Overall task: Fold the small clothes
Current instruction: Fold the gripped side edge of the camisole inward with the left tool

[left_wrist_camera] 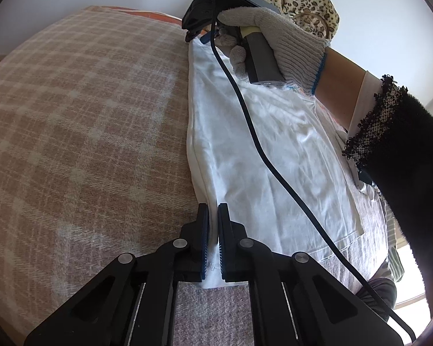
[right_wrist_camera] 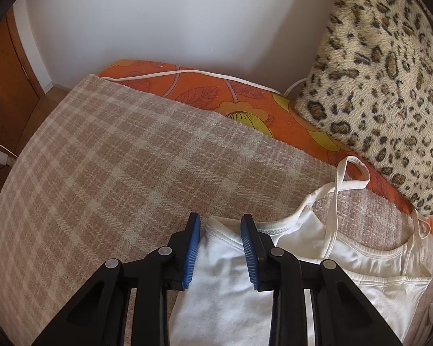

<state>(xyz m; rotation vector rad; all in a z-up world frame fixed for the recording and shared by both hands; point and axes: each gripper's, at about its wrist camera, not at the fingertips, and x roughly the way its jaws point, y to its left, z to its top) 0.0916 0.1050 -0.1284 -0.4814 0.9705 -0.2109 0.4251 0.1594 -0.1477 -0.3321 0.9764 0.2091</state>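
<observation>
A white strappy top [left_wrist_camera: 259, 150] lies flat on a plaid blanket [left_wrist_camera: 86, 115]. My left gripper [left_wrist_camera: 213, 210] is shut on the near hem of the top, with white fabric pinched between its blue pads. At the far end of the garment a gloved hand [left_wrist_camera: 274, 34] holds my right gripper [left_wrist_camera: 192, 36] against the upper corner. In the right wrist view the right gripper [right_wrist_camera: 220, 222] straddles the top's [right_wrist_camera: 225, 282] neckline corner. Its jaws stand apart and the cloth lies between them, not visibly squeezed. Thin straps [right_wrist_camera: 336, 210] trail off to the right.
A leopard-print cushion [right_wrist_camera: 384, 86] leans against the white wall at the right. An orange floral sheet [right_wrist_camera: 216, 98] shows beyond the blanket's far edge [right_wrist_camera: 158, 95]. A black cable [left_wrist_camera: 245, 109] runs across the top. A dark sleeve [left_wrist_camera: 404, 173] fills the right side.
</observation>
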